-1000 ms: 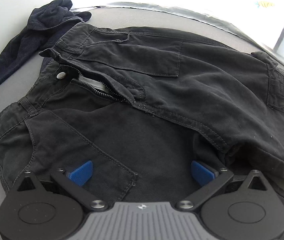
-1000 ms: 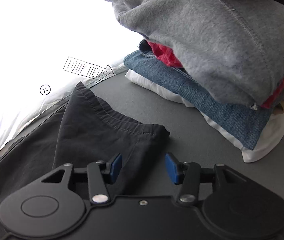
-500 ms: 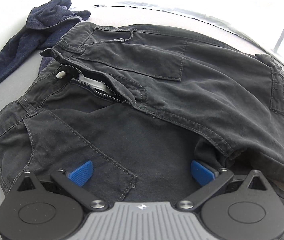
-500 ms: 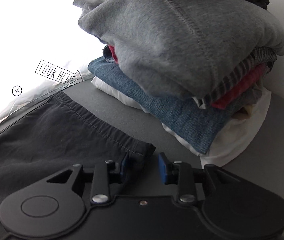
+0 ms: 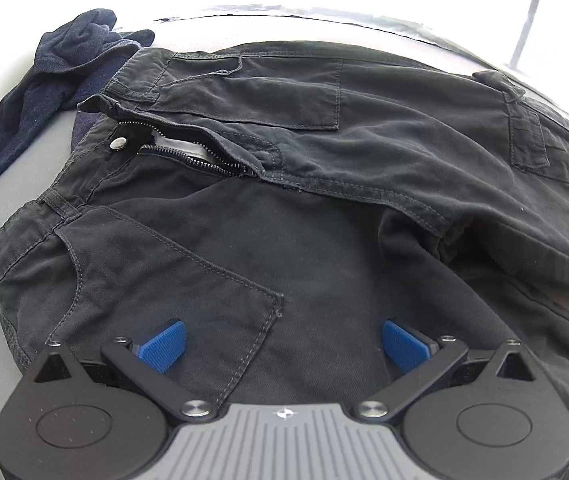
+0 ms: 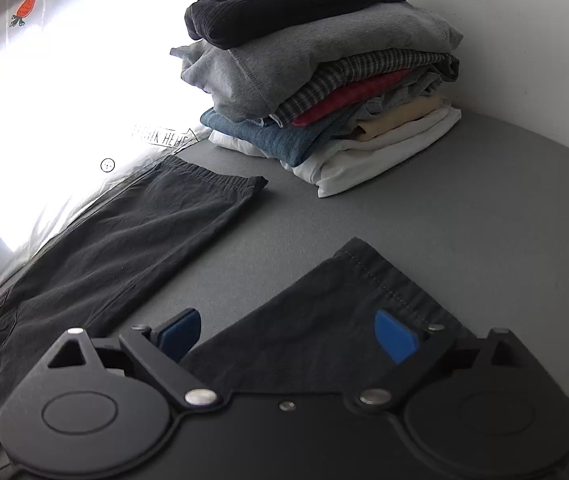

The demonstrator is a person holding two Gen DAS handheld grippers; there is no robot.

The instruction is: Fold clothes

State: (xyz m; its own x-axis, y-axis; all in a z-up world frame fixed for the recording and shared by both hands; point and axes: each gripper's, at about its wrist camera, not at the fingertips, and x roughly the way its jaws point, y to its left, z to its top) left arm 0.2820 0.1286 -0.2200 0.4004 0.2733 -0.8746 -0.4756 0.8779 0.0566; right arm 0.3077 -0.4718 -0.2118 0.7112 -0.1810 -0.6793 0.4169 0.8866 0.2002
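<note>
The black trousers (image 5: 324,208) lie spread on the grey worktop (image 6: 464,216), fly unzipped, legs apart, unfolded. A folded stack (image 6: 324,80) stands finished beyond. Left tool (image 5: 282,340) and right tool (image 6: 286,332) hover spread wide, grasping nothing.

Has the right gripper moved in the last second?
Yes. The right gripper has backed away from the folded clothes stack, which now looks smaller and farther. It sits open over the near trouser leg hem instead of the far one.
</note>
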